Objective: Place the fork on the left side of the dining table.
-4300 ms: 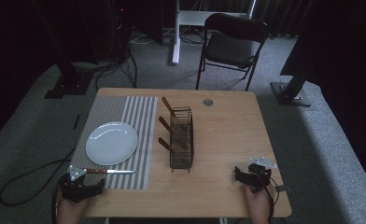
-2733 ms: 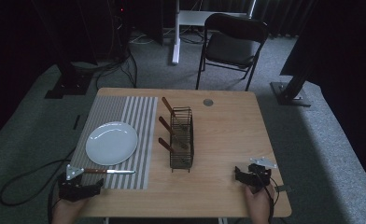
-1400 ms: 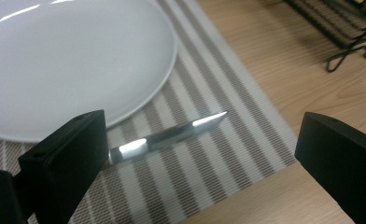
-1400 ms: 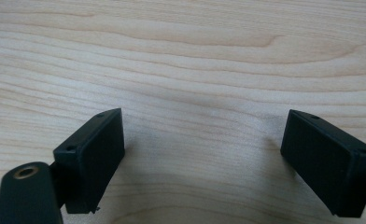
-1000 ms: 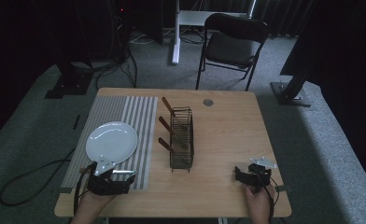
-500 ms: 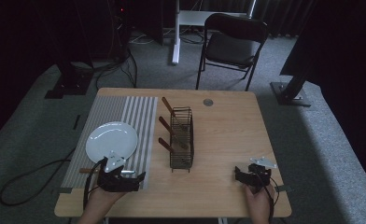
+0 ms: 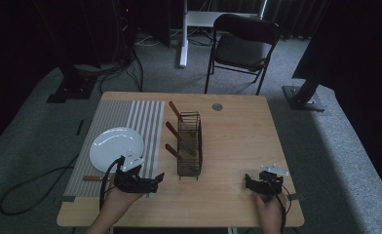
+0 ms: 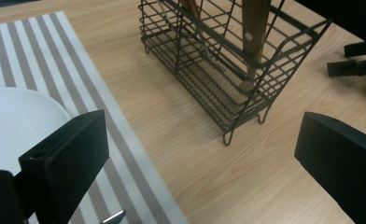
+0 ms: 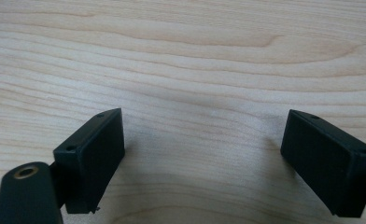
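At the near left corner of the table, your left gripper hangs with its jaws wide apart and nothing between them, just above the striped placemat. The knife lies on the mat at 9 o'clock from this gripper, its tip showing below the jaws. I judge the wide opening is for taking it. The white plate sits at 11 o'clock, the wire rack with wooden handles at 1 o'clock, so both are easy to reach. Your right gripper rests on bare wood at the near right, also open and empty, probably only waiting.
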### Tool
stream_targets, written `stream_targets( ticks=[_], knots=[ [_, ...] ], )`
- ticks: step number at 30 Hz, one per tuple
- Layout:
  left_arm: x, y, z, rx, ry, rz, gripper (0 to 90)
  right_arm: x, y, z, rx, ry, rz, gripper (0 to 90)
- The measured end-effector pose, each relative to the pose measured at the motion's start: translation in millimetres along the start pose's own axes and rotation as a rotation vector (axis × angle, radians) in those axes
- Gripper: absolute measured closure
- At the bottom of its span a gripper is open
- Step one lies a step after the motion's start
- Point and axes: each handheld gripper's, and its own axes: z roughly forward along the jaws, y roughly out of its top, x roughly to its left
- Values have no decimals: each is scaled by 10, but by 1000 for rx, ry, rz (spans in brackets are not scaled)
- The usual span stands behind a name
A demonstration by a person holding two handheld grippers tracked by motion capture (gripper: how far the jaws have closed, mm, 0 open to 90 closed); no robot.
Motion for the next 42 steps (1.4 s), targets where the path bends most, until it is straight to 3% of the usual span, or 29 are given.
stream_targets(
  ticks=[11,23,25,30,32,33,34,36,42],
  knots=[
    [-78,134,126,-1,-17,-10,53,0,0,0,0,0,0,131],
    [-212,323,196,-51,-51,-31,60,0,0,0,0,0,0,131],
    [-228,343,215,-60,-52,-42,115,0,0,0,0,0,0,131],
    [-217,383,260,-73,-43,-112,161,0,0,0,0,0,1,131],
    [-216,392,271,-71,-36,-122,166,1,0,0,0,1,1,131],
    [-213,407,293,-81,-41,-139,241,1,0,0,0,0,2,131],
    [-213,407,293,-81,-41,-139,243,1,0,0,0,0,2,131],
    [-215,414,310,-93,-44,-144,348,1,0,0,0,0,2,131],
    [-186,415,356,-102,-57,-156,494,1,0,0,0,1,1,131]
  ],
)
